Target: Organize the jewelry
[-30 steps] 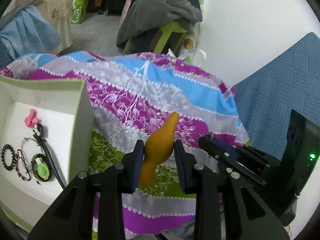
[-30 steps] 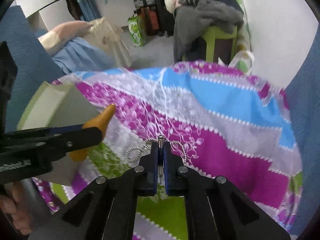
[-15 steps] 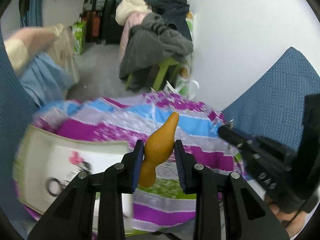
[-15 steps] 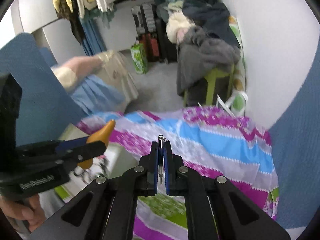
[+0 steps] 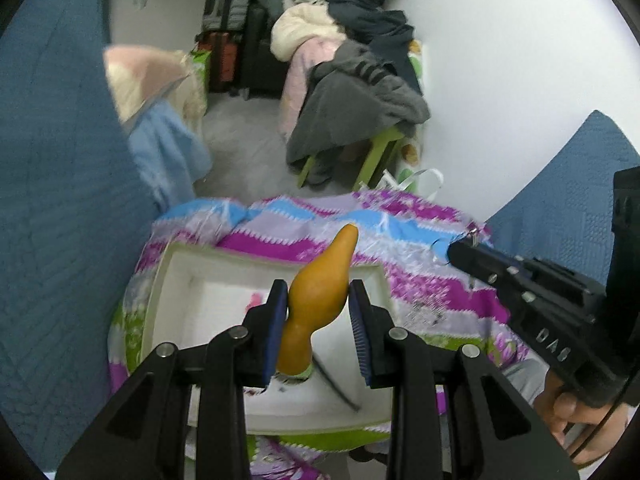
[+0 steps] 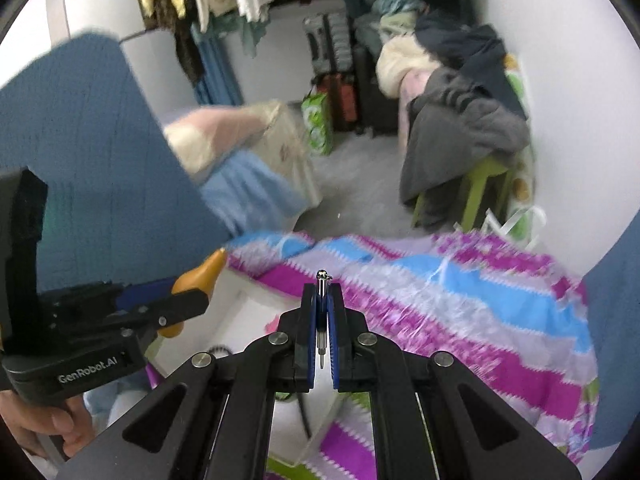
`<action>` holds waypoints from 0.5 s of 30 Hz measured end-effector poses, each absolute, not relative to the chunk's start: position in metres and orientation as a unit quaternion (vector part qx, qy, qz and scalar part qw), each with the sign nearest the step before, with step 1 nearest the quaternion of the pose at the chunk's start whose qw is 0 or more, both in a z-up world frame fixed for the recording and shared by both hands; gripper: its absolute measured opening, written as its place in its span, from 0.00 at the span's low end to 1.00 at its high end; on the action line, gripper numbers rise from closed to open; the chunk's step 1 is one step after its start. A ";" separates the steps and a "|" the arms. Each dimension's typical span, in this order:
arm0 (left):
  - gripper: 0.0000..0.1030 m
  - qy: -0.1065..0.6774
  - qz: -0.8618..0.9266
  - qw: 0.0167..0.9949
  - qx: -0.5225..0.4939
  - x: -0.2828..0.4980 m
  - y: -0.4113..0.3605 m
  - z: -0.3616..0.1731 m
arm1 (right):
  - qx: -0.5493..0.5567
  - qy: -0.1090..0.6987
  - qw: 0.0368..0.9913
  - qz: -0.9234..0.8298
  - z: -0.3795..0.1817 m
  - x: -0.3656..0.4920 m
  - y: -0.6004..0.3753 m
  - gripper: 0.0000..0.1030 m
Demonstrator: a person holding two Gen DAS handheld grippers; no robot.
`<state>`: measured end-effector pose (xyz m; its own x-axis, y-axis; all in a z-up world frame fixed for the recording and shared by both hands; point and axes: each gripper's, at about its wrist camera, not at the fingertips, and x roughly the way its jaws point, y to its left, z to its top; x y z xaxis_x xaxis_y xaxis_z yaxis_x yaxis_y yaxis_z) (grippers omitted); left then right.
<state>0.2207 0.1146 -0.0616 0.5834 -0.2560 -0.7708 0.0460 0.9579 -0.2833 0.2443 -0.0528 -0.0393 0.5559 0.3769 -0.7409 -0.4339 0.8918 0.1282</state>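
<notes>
An orange gourd charm (image 5: 320, 292), smooth and pear-shaped with a tapering neck, stands tip-up above the white box (image 5: 176, 280), clamped at its belly. A thin silver pin (image 6: 321, 280) with a small ring at its top stands upright over the box's right edge. Jewelry inside the box is blurred.

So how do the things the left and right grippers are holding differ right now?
The left gripper holds an orange gourd-shaped piece, fat and smooth, so its fingers stand apart. The right gripper pinches a thin silver metal piece, so its fingers are nearly together. The gourd's neck sticks well past the fingers; only the metal tip shows. Both are held above the white tray.
</notes>
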 end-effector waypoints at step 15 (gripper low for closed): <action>0.31 0.496 -0.079 0.854 -0.137 0.199 0.128 -0.135 | -0.018 0.488 0.834 0.258 -0.127 0.224 -0.032 0.29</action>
<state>0.1995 0.1276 -0.1352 0.4950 -0.2704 -0.8258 -0.0007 0.9502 -0.3116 0.2235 -0.0319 -0.1273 0.3914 0.4123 -0.8226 -0.4484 0.8662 0.2208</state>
